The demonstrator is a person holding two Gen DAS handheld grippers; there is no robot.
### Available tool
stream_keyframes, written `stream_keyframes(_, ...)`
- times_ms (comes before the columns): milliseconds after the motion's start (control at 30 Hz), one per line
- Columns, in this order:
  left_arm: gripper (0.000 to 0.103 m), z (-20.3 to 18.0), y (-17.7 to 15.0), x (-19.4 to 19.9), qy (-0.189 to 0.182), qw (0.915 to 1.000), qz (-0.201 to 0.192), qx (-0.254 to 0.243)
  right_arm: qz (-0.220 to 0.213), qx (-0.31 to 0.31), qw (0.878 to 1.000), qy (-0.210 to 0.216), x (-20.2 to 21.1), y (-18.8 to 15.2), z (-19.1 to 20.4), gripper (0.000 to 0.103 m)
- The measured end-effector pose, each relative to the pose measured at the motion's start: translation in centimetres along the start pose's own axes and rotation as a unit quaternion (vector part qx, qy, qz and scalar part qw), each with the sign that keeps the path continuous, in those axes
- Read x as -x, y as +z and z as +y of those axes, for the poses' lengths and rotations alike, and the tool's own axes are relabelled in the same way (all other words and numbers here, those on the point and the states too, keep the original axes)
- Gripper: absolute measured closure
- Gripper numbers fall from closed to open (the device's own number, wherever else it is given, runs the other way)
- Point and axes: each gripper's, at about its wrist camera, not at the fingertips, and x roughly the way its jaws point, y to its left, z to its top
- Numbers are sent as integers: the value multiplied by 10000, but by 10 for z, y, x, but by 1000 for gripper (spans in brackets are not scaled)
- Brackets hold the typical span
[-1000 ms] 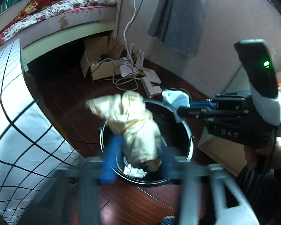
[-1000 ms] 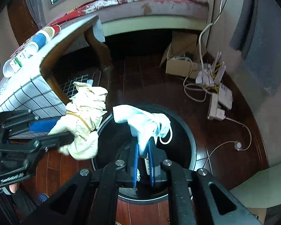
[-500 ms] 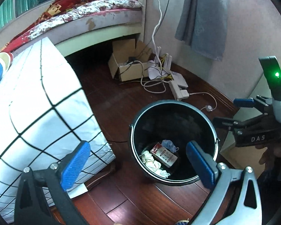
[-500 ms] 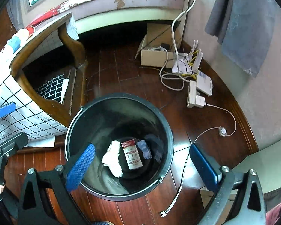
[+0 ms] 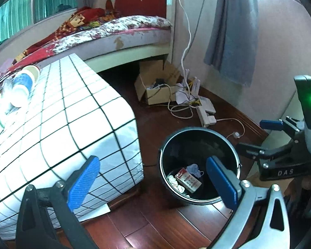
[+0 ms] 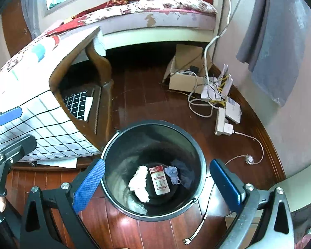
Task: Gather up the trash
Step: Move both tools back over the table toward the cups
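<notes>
Three pieces of trash lie at the bottom of the black bucket [image 6: 153, 209]: a white crumpled cloth [image 6: 139, 183], a red-and-white packet [image 6: 159, 180] and a blue face mask [image 6: 172, 173]. Right gripper [image 6: 155, 186] hangs released above them, its jaws at 9 and 3 o'clock. Left gripper [image 5: 151, 184], likewise released and empty, has the bucket at 3 o'clock.

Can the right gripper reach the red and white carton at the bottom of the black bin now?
Probably yes. The right gripper hangs open over the round black plastic bin, and the red and white carton lies uncovered between a white cloth and a blue mask.
</notes>
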Motion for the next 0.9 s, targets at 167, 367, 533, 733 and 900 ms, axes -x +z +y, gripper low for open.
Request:
stream_keyframes(167,0,9,0,13,119,9998,-109,66,-140,75,9999,56,14,4,12,1)
stream_keyframes(367,0,19,-3,30,287,9991,-267,190,-330,131,9993,102,33,8,21,1)
stream_keyframes(533,0,29,-3,47,423,9978,-427,294,-462,233,9986,136,45,13,32,1)
stream_keyframes(733,0,44,-4,64,625,9958,-551,371,-653,471,9963,291,54,25,58,1)
stream_keyframes(900,0,66,-10,77,813,9932,-615,554,-733,663,9940,466,56,36,87,1)
